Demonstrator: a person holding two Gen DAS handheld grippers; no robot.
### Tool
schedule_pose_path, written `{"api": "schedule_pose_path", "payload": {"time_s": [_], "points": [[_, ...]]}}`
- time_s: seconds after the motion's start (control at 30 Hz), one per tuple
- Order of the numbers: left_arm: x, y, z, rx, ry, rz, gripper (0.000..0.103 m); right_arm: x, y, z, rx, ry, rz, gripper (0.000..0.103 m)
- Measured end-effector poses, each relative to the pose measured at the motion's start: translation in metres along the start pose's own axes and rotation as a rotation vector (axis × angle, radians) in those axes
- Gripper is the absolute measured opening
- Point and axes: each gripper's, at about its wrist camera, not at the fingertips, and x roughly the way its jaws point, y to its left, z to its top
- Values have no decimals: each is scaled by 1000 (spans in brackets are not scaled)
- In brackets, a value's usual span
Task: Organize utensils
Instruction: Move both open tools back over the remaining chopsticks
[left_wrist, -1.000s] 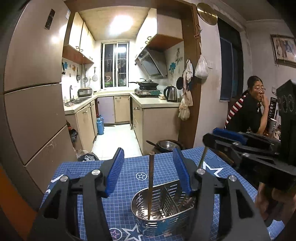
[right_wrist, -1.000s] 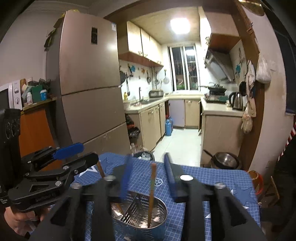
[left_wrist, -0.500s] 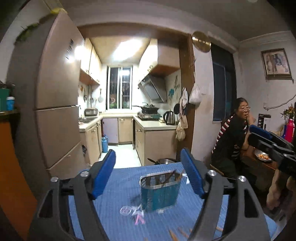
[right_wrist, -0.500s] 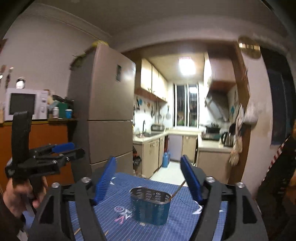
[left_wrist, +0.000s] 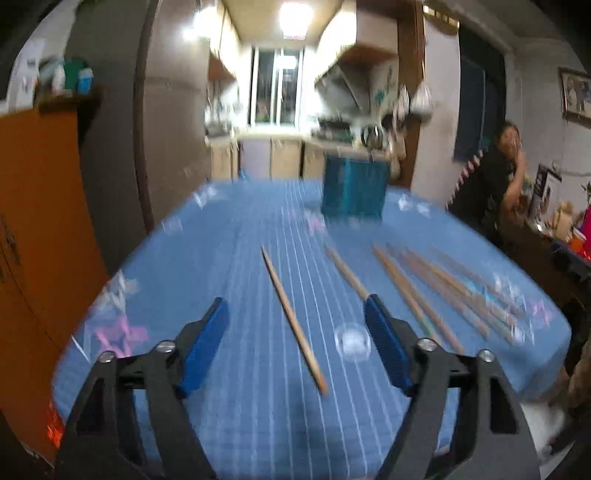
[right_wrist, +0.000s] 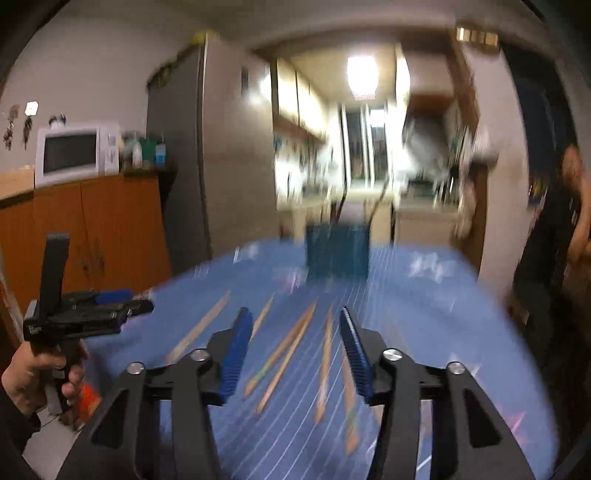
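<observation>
Blue grid-lined table mat (left_wrist: 236, 258) carries everything: left gripper (left_wrist: 295, 343) hangs spread and empty, a long thin wooden chopstick (left_wrist: 291, 317) lying between its jaws, long axis running near-to-far, slightly skewed. Right gripper (right_wrist: 293, 350) is likewise spread and empty over the loose wooden chopsticks (right_wrist: 288, 354). Metal utensil caddy (left_wrist: 354, 192) stands at the far edge; left looks best placed for the single stick.

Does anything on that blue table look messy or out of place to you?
Yes. Several wooden chopsticks lie loose and fanned at different angles on the blue tablecloth, one chopstick apart from the rest, instead of standing in the metal utensil holder at the far end. The pictures are blurred, so finer details are unclear.
</observation>
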Motion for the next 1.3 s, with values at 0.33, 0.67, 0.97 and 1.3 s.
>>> {"api": "schedule_pose_path", "payload": {"time_s": [0.33, 0.67, 0.97, 1.3], "points": [[18, -5, -41, 45, 79, -5, 59, 56, 30, -64, 54, 192, 6, 31], [30, -5, -55, 50, 123, -16, 48, 82, 35, -61, 37, 228, -5, 27], [37, -16, -57, 78, 124, -3, 37, 86, 41, -66, 19, 220, -31, 19], [33, -23, -63, 77, 101, 14, 23, 85, 40, -68, 18, 210, -44, 16]]}}
